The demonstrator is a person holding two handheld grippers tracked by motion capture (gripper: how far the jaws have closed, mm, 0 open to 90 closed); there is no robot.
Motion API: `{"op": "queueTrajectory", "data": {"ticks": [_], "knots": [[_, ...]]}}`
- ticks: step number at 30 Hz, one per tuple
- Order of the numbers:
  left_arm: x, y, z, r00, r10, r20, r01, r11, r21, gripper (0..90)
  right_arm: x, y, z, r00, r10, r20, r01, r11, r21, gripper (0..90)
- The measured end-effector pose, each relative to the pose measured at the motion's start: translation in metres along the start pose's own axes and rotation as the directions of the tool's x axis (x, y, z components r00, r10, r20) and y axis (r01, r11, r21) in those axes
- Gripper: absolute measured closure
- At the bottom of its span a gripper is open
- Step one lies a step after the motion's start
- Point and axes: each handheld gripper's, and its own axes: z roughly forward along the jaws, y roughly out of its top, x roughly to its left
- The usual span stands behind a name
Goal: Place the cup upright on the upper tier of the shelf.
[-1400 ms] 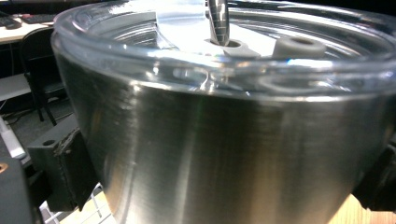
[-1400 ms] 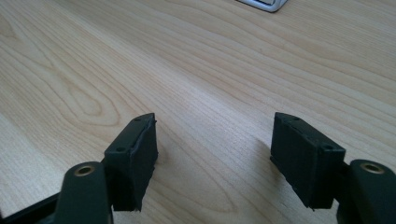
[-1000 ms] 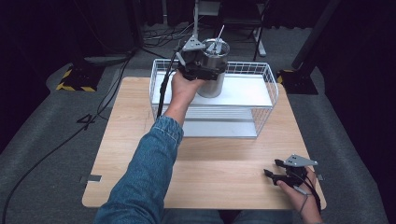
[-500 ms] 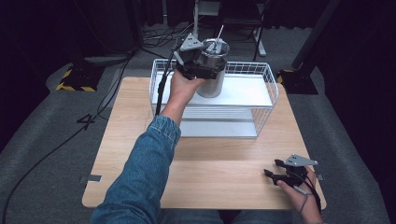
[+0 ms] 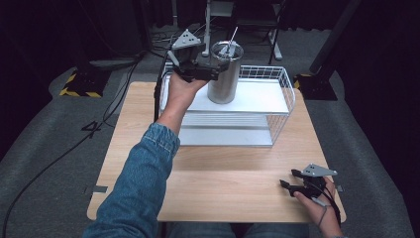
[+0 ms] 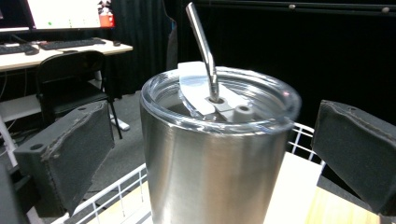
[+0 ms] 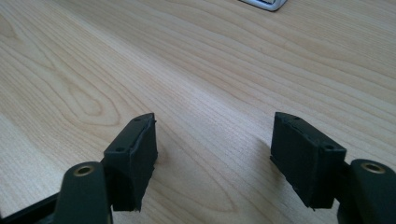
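A steel tumbler (image 5: 225, 74) with a clear lid and a bent metal straw (image 6: 203, 46) stands upright on the white shelf of a wire basket (image 5: 283, 87) at the back of the table. My left gripper (image 5: 218, 71) is held at the tumbler's upper left side. In the left gripper view the tumbler (image 6: 215, 158) sits between the two jaws of the left gripper (image 6: 212, 140), which is open with a gap on each side. My right gripper (image 5: 288, 178) rests near the table's front right corner. It is open, with bare wood between the jaws of the right gripper (image 7: 215, 140).
The wooden table (image 5: 223, 168) reaches from the basket to the front edge. A black and yellow striped block (image 5: 79, 87) lies on the floor at the left. Behind the tumbler stand a black chair (image 6: 70, 79) and a desk with a keyboard (image 6: 60, 44).
The left gripper has shifted slightly left and up beside the tumbler. The tumbler stands in the same place and the right gripper has not moved.
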Motion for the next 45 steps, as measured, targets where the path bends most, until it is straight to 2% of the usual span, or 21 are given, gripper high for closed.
{"op": "queueTrajectory", "data": {"ticks": [10, 22, 33, 36, 45], "knots": [[-0.005, 0.003, -0.040, 0.9988, 0.031, 0.037, -0.031, 0.9994, -0.015, 0.0, 0.000, 0.000, 0.000, 1.0000, 0.000, 0.003, 0.000, 1.000, 0.002, 31.1], [-0.015, -0.003, -0.097, 0.9964, 0.077, 0.036, -0.076, 0.9970, -0.015, 0.0, 0.000, 0.000, 0.000, 1.0000, 0.000, 0.003, 0.000, 1.000, 0.002, 30.9], [-0.032, -0.024, -0.141, 0.9946, 0.098, 0.035, -0.098, 0.9952, -0.005, 0.0, 0.000, 0.000, 0.000, 1.0000, 0.002, 0.003, -0.002, 1.000, 0.002, 30.9], [-0.037, -0.032, -0.153, 0.9937, 0.108, 0.030, -0.108, 0.9941, 0.010, 0.0, 0.000, 0.000, 0.000, 1.0000, 0.002, 0.003, -0.002, 1.000, 0.002, 30.9], [-0.038, -0.048, -0.169, 0.9946, 0.099, 0.032, -0.100, 0.9946, 0.030, 0.0, 0.000, 0.000, 0.000, 1.0000, 0.000, 0.004, 0.000, 1.000, 0.002, 30.9]]}}
